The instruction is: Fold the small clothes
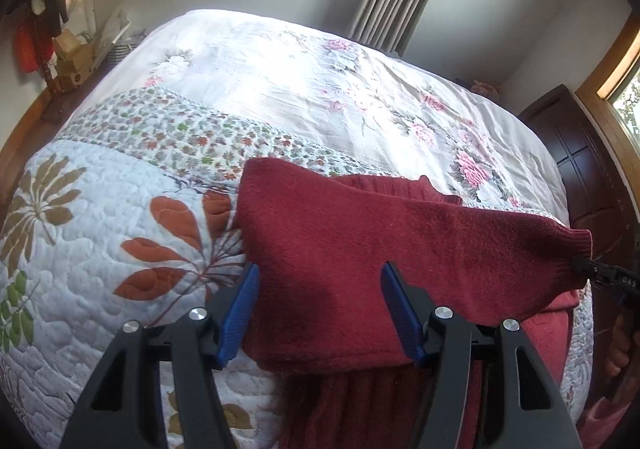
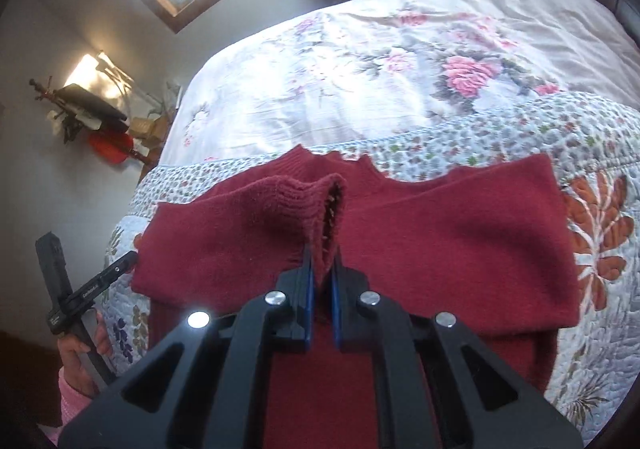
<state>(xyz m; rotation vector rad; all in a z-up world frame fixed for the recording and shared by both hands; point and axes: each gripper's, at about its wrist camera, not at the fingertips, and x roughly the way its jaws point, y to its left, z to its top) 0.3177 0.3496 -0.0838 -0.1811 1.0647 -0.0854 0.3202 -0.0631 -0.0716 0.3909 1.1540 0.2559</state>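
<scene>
Two grippers: right gripper (image 2: 322, 269) pinches the sweater (image 2: 440, 249) sleeve cuff (image 2: 304, 201), stretched sideways; left gripper (image 1: 320, 313) gapes empty above it.

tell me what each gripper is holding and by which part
The right gripper is shut on the red sweater, pinching the ribbed cuff of its sleeve. The left gripper is open and holds nothing.

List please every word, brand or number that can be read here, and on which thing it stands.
"DAS": white letters on the right gripper, cut off at the picture's edge.
White print on the left gripper, in the right wrist view: too blurred to read.
Red sweater and quilt: no text.
</scene>
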